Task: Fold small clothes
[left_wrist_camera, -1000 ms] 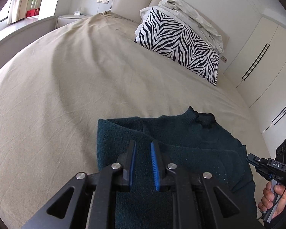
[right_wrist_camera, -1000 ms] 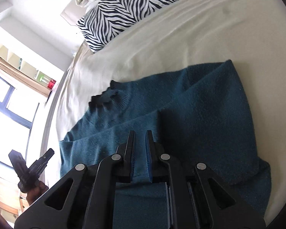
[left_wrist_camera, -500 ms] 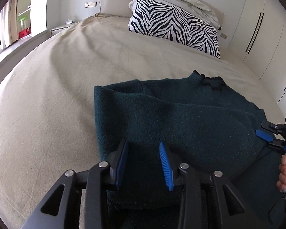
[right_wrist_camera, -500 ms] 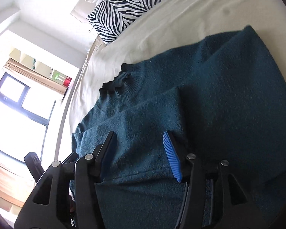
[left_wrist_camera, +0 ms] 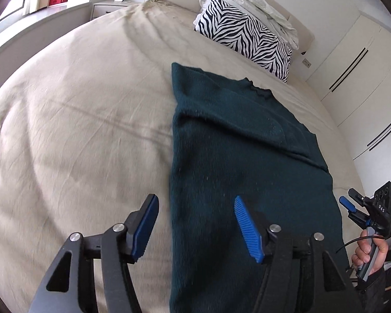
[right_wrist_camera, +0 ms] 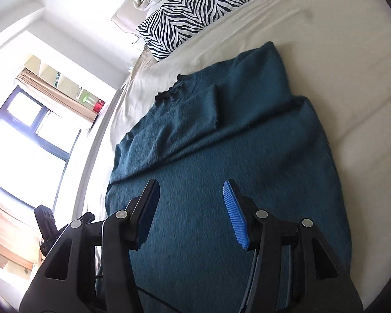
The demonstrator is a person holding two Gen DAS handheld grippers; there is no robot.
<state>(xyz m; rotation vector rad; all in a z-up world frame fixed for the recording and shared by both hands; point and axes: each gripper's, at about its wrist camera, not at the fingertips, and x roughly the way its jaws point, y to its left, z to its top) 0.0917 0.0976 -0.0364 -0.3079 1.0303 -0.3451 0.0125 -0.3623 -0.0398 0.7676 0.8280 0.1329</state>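
A dark teal sweater [left_wrist_camera: 234, 143] lies flat on the beige bed sheet [left_wrist_camera: 78, 130], collar toward the pillows and its sleeves folded in across the body. My left gripper [left_wrist_camera: 196, 228] hovers above the sweater's left edge near the hem. Its jaws are opening and nothing is between the blue pads. My right gripper [right_wrist_camera: 193, 215] stands open over the lower body of the sweater [right_wrist_camera: 234, 135] and grips nothing. A hand [left_wrist_camera: 367, 253] holds the right gripper [left_wrist_camera: 352, 208] at the far right of the left wrist view. The left gripper [right_wrist_camera: 47, 221] shows at the right wrist view's left edge.
A zebra-striped pillow [left_wrist_camera: 245, 41] with crumpled white bedding [left_wrist_camera: 260, 7] on it leans at the headboard. White wardrobe doors [left_wrist_camera: 365, 78] stand to the right of the bed. A nightstand [left_wrist_camera: 109, 6] and a window [right_wrist_camera: 34, 135] lie on the left side.
Both grippers were nearly shut at the folded-in fabric, the right one pinching it. They have let go, opened wide and drawn back toward the hem, leaving the fabric lying across the sweater.
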